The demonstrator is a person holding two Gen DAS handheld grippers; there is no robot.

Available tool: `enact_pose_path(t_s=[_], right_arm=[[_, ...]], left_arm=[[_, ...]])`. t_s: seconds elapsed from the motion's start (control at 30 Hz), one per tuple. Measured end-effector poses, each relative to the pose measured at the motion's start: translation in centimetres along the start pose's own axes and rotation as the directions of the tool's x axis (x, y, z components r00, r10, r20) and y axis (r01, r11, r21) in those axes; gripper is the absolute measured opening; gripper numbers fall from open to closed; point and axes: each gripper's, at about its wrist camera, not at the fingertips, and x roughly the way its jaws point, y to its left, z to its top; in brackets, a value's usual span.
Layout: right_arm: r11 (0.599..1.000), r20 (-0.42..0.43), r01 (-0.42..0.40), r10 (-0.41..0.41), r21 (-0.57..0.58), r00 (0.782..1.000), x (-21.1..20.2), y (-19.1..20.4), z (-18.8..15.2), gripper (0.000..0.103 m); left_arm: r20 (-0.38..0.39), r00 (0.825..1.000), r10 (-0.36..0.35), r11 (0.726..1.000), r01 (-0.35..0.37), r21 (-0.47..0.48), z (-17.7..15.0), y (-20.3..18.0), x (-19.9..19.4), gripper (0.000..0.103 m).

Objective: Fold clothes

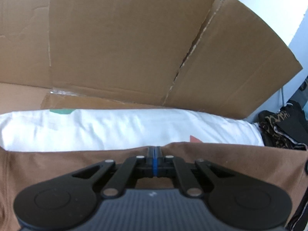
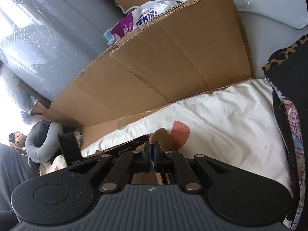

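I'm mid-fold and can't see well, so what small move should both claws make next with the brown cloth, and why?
Probably carry both pinched edges forward together, over the white bedding. The left claw and right claw are each shut on the brown cloth, whose edge hangs stretched across the left view, not yet laid down.

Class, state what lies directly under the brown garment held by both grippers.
A white sheet with coloured shapes shows beyond the brown garment. What lies beneath the cloth itself is covered.

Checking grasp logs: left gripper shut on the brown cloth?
Shut on it: left gripper fingers meet at the brown cloth edge, which puckers there.
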Motion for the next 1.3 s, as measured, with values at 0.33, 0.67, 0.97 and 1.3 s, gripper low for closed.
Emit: enact_pose_path(t_s=[0.33, 0.67, 0.97, 1.3], right_arm=[[0.995, -0.029, -0.101, 0.100, -0.022, 0.995, 0.8, 2.6, -0.8, 0.000], [0.983, -0.068, -0.179, 0.176, -0.042, 0.982, 2.6, 5.9, -1.6, 0.000], [0.979, -0.123, -0.186, 0.175, -0.085, 0.977, 4.7, 7.7, -3.0, 0.000], [0.969, -0.201, -0.184, 0.150, -0.163, 0.968, 8.8, 10.0, -5.0, 0.000]], left_arm=[[-0.050, 0.998, 0.040, 0.999, -0.040, 0.003, 0.1, -1.1, 2.6, 0.000], [-0.073, 0.997, 0.013, 0.994, -0.021, -0.111, -0.1, 0.2, 2.1, 0.002], [-0.039, 0.999, 0.002, 0.989, -0.008, -0.150, -1.3, 4.6, -3.3, 0.004], [-0.032, 0.996, 0.088, 0.980, -0.092, -0.178, -2.2, 9.1, -9.1, 0.010]])
